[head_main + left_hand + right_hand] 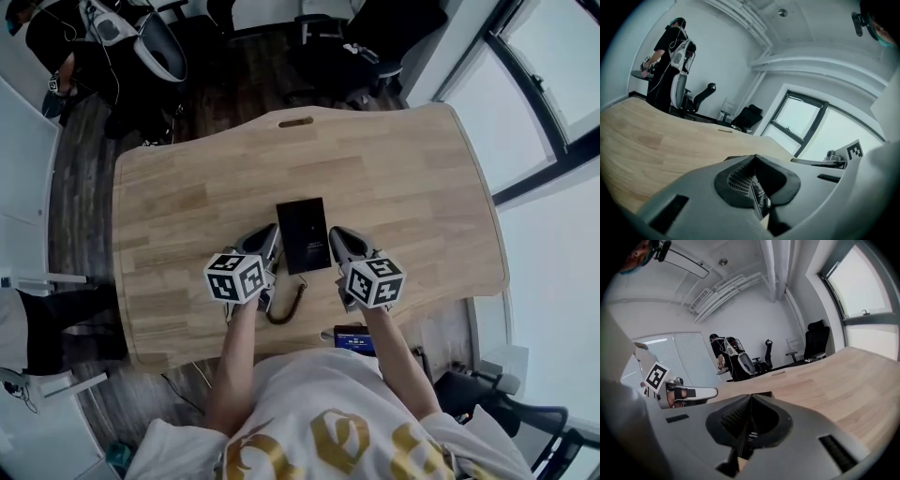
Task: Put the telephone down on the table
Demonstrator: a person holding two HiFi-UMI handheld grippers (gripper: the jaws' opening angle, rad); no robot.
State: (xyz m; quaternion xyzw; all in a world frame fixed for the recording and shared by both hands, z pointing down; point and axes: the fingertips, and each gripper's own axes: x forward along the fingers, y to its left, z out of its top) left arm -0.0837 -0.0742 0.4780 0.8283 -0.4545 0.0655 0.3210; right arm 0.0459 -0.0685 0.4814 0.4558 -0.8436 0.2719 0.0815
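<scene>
We see the thin black rectangular telephone [303, 234] over the middle of the pale wooden desk [187, 197]. It is held flat between two grippers and, as we judge, is a little above the desk top. The left gripper [273, 240] is closed on the telephone's left long edge and the right gripper [337, 242] is closed on its right long edge. In each gripper view a thin dark slab sits between the pads.

The risk we see is in the release. Each grip takes only a narrow strip of edge, so if one gripper opens before the other, the telephone could tilt and drop on one corner. It could also land on the dark looped cable [286, 305] at the near side of the desk, or slide toward the small device with a blue screen [353, 337] at the desk's near edge.

The telephone's near end carries some small pale print, which is too small for us to read. The marker cubes [234, 277] show only black-and-white squares.
</scene>
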